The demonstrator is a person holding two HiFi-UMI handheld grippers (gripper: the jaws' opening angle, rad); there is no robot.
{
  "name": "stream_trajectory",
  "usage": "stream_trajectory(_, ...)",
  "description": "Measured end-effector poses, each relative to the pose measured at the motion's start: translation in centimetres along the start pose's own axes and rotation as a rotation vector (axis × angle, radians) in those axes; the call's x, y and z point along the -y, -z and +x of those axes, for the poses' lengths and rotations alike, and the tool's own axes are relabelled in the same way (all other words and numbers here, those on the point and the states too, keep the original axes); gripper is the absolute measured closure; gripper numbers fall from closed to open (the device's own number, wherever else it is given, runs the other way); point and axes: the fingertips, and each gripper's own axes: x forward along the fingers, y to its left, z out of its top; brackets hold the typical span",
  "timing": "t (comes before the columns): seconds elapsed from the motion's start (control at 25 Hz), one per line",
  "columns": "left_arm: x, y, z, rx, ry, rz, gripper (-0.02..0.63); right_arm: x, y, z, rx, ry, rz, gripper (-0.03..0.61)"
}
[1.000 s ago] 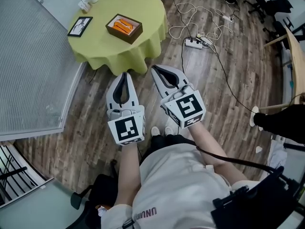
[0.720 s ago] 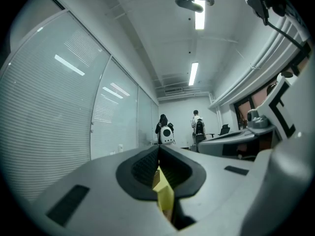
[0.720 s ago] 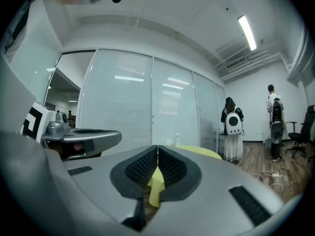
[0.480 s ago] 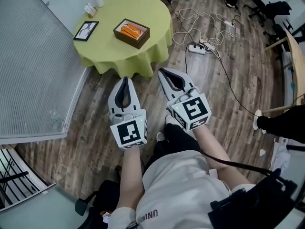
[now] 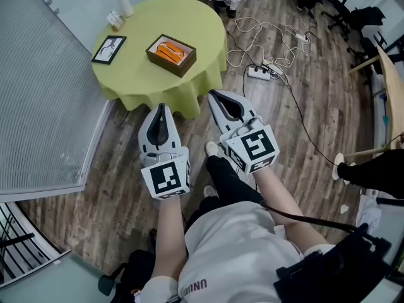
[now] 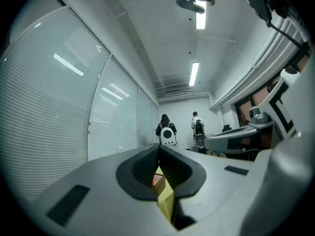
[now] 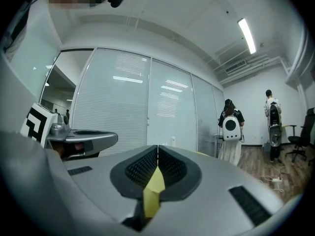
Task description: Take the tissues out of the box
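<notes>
- The box (image 5: 171,54) is sitting on the desk (image 5: 192,14), tissues (image 5: 169,47) apparently all inside; removal is not yet starting.
- The left tool (image 5: 161,106) and right tool (image 5: 212,94) are hovering well short of it, jaws together, gripping nothing.

Surface ahead to the left, both grippers side by side short of it.

In the head view the round surface (image 5: 132,74) stands at the upper left on the floor (image 5: 315,118), with a partition (image 5: 38,87) just beside it on its left. The box (image 5: 171,54) sits on the surface toward its right side, the tissues (image 5: 170,50) inside it. A framed picture (image 5: 108,49) lies left of the box, and a bottle (image 5: 124,4) and a small pack (image 5: 114,21) stand behind the picture at the far edge. A power strip (image 5: 259,72) and loose cables (image 5: 252,24) lie on the floor right of the surface. The left gripper (image 5: 162,107) and right gripper (image 5: 212,95) are over the floor near the surface's near edge, apart from it.
</notes>
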Motion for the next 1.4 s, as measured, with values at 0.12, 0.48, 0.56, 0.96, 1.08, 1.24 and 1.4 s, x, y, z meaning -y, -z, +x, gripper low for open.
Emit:
stream_trajectory(0.12, -0.3, 0.6, 2.0, -0.023, 0.003, 0.009, 0.6, 1.0, 0.4, 1.8, -0.007, -0.012, 0.015, 0.558)
stream_trajectory(0.48, -2.9, 3.4, 10.4, -0.081, -0.048, -0.013, 0.6, 5.6, 2.4, 10.3, -0.04, -0.066, 0.065, 0.558)
stream_trajectory(0.56, -3.9, 3.6, 12.4, -0.089, -0.066, -0.002, 0.6, 6.3, 2.4, 12.6, -0.054, -0.088, 0.061, 0.558)
stream_trajectory(0.96, -6.2, 3.5, 18.2, -0.089, -0.149, -0.005, 0.6, 8.8, 2.0, 18.8, -0.09, -0.197, 0.056, 0.558)
stream_trajectory(1.08, -6.5, 3.8, 19.0, -0.106, -0.154, -0.004, 0.6, 9.0, 2.3, 19.8, -0.098, -0.224, 0.063, 0.558)
stream_trajectory(1.24, -7.4, 4.3, 19.8, -0.129, -0.166, 0.009, 0.6, 8.9, 2.7, 21.2, -0.1, -0.25, 0.099, 0.557)
stream_trajectory(1.4, -8.0, 5.7, 20.9, -0.162, -0.159, 0.002, 0.6, 8.9, 3.6, 22.5, -0.124, -0.268, 0.099, 0.557)
